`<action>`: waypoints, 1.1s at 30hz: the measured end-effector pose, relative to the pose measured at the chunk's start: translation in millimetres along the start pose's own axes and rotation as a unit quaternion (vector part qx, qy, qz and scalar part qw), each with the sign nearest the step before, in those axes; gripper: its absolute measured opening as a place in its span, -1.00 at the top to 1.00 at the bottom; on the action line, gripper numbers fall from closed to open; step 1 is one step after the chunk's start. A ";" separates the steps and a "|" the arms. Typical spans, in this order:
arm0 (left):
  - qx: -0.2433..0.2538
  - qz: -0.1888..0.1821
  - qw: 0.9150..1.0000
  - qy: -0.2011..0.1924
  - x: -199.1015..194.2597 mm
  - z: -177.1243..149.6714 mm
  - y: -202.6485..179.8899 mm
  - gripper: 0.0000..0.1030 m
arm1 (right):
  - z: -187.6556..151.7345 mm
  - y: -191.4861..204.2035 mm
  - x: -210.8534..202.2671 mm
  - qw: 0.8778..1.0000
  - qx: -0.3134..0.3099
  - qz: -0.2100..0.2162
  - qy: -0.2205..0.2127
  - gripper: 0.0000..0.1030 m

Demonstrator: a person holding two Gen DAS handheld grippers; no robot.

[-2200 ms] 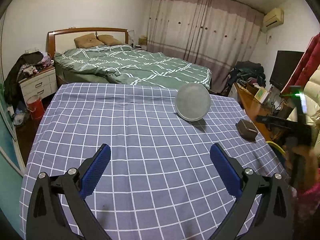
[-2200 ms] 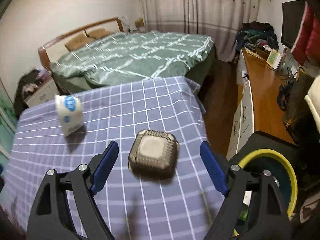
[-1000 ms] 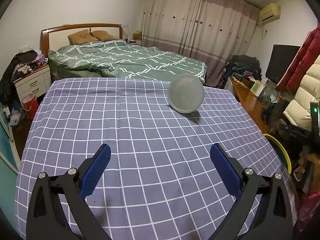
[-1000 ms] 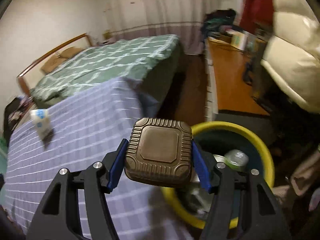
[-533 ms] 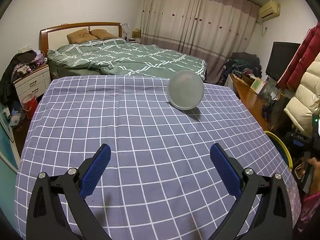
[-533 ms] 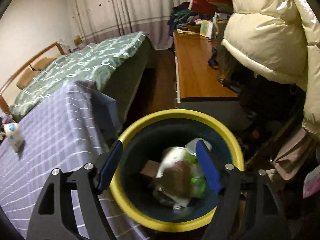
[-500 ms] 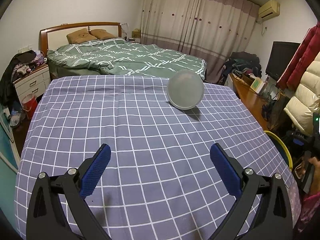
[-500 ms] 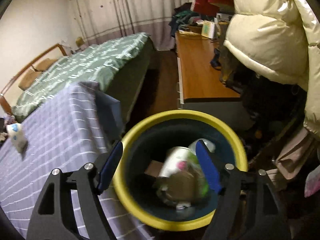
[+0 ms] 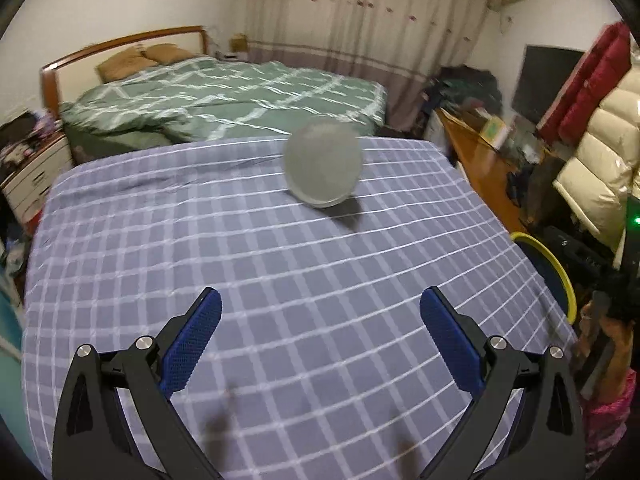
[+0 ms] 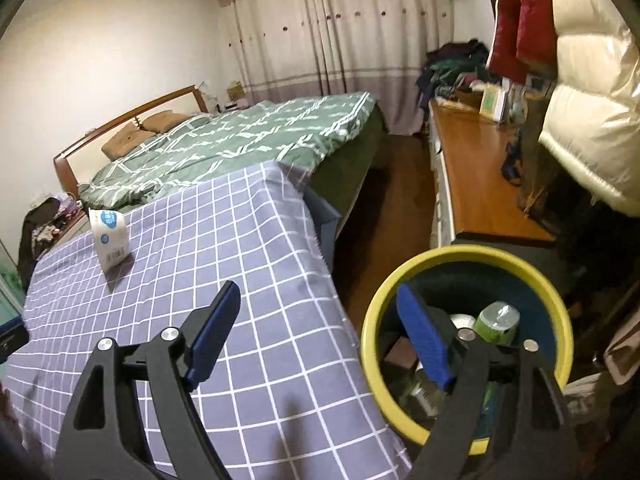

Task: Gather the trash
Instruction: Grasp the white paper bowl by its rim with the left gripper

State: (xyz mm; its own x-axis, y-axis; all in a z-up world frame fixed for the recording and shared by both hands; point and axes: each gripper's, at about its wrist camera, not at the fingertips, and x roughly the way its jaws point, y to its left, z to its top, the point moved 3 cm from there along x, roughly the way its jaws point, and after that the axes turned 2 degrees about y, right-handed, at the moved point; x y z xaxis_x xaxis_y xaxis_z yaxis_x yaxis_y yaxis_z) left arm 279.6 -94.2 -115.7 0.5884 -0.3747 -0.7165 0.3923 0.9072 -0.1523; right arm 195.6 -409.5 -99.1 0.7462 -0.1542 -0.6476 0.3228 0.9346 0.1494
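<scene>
checked tablecloth (image 9: 320, 288) lies bare — only the tipped cup (image 9: 322, 166) stands far across.

both wrist fisheyes are looking obliquely down, close over the purple checked tablecloth (image 9: 320, 280), toward the green-quilted bed (image 10: 240, 148); the right one is sitting beside the yellow-rimmed bin (image 10: 472, 256).

White paper cup (image 10: 108, 238) with blue print lay on its side on the checked table (image 10: 248, 264), toward the far left corner, mouth facing away. Yellow-rimmed dark bin (image 10: 468, 256) stood on the floor just beside the table's right edge, holding a green-capped bottle (image 10: 498, 322), a brown box (image 10: 402, 354) and other rubbish.
</scene>
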 end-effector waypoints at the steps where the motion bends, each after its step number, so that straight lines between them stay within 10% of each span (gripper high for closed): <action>1: 0.010 -0.001 1.000 0.004 5.1 6.6 -4.9 -0.90 | -0.7 0.0 0.3 1.000 0.002 0.004 0.001 -0.48; 18: 0.114 0.006 0.993 0.002 97.5 129.8 -63.6 -0.90 | -3.2 1.6 0.4 1.000 -0.002 0.023 0.009 -0.48; 33: 0.174 -0.005 0.985 0.003 113.2 163.9 -112.1 -0.90 | -6.0 1.4 2.8 1.000 -0.004 0.024 0.013 -0.48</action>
State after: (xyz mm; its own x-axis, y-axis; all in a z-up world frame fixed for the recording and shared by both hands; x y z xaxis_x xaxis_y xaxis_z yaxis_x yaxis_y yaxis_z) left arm 418.1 -269.6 -68.2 0.5803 -0.3808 -0.7199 0.6166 0.7829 0.0829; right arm 194.7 -406.7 -105.2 0.7456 -0.1014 -0.6586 0.2828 0.9431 0.1750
